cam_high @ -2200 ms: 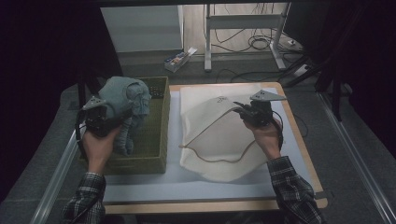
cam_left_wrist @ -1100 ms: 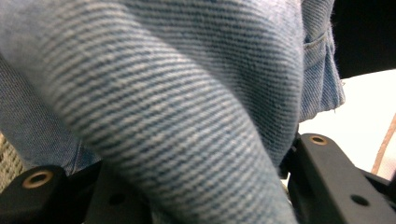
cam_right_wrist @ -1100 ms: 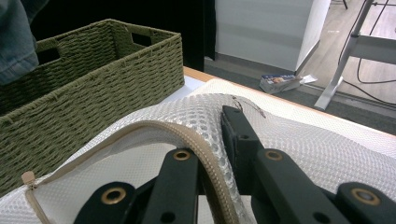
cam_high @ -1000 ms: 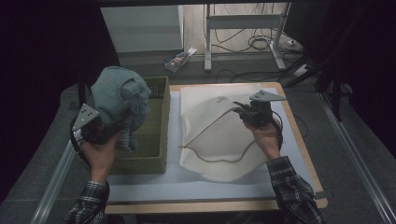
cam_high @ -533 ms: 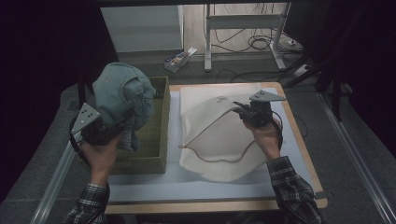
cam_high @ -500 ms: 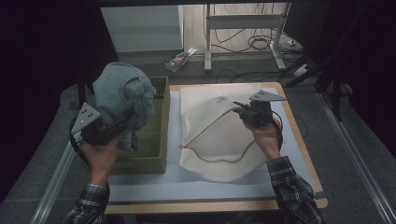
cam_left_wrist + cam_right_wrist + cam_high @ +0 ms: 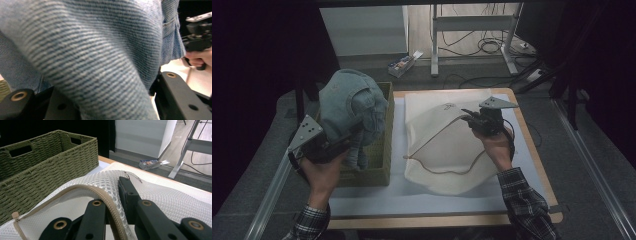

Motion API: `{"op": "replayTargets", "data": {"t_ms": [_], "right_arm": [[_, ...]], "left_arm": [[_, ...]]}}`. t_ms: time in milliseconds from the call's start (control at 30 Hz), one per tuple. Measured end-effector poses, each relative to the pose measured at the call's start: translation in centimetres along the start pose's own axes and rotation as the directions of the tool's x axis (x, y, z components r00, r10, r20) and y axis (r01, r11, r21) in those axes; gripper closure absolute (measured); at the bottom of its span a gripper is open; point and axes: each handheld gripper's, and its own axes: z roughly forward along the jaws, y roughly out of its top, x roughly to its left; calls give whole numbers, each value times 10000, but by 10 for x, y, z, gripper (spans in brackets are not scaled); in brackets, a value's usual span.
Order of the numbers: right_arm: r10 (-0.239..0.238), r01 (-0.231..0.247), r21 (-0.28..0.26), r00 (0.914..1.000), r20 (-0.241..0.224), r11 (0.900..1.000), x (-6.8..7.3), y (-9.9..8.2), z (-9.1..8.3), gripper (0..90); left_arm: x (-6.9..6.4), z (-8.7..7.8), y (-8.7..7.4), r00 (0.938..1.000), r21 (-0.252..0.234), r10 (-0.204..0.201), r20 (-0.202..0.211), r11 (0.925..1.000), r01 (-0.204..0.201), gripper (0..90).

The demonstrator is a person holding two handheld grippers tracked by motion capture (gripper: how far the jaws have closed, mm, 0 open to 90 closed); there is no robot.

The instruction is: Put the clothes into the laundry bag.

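Observation:
A bundle of blue denim [image 7: 352, 105] hangs over the green woven basket [image 7: 379, 165] at the table's left. My left gripper [image 7: 343, 144] is shut on the bundle from below. In the left gripper view the denim [image 7: 87, 50] sits between the two jaws of the left gripper [image 7: 95, 87]. A white mesh bag [image 7: 447, 160] with a tan zipper lies on the mat to the right. My right gripper [image 7: 469, 117] is shut on its zipper edge [image 7: 75, 188] and holds the mouth lifted. The right gripper [image 7: 111, 192] pinches the mesh [image 7: 162, 195], with the basket [image 7: 50, 165] beyond.
A pale mat [image 7: 402, 200] covers the wooden table. Metal rails [image 7: 267, 200] run along both sides. On the floor behind are a small box [image 7: 404, 62], white desk legs [image 7: 434, 45] and cables. The right gripper [image 7: 197, 42] appears far off in the left gripper view.
The left hand has lifted the denim bundle higher above the basket and shifted it slightly. The right hand and the bag's raised edge have stayed where they were.

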Motion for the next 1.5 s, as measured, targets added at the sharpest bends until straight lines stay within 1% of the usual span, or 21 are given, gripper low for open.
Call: {"op": "replayTargets", "data": {"t_ms": [100,233,367,467,633,833,1033,1300,1367,1500], "right_arm": [[35,-35,7,10000,2,10000,0,0,0,814],[32,-32,-6,10000,16,10000,0,0,0,815],[21,-21,-22,10000,50,10000,0,0,0,816],[12,-12,-15,10000,64,10000,0,0,0,816],[10,-10,-26,10000,74,10000,0,0,0,816],[-16,16,-6,10000,82,10000,1,1,0,816],[-69,69,-30,9999,95,10000,1,1,0,815],[-82,82,8,9999,60,10000,2,1,1,815],[-87,87,5,9999,58,10000,2,1,1,815],[-84,84,2,9999,58,10000,2,1,1,815]], "left_arm": [[-7,-1,2,9998,-59,52,203,10000,-51,537],[-17,-2,4,9989,-156,24,466,9999,-16,537],[-28,-2,5,9968,-227,3,803,9997,15,536],[-37,-1,5,9947,-218,71,1028,9998,-49,535],[-51,1,5,9894,-270,156,1447,9996,-118,534],[-62,5,2,9847,-331,231,1727,9993,-177,534],[-72,10,-3,9804,-388,186,1961,9992,-112,534],[-85,16,-9,9723,-447,121,2334,9990,-17,533],[-89,17,-10,9706,-420,212,2398,9991,-115,533],[-97,21,-16,9654,-441,143,2604,9990,-29,533]]}}
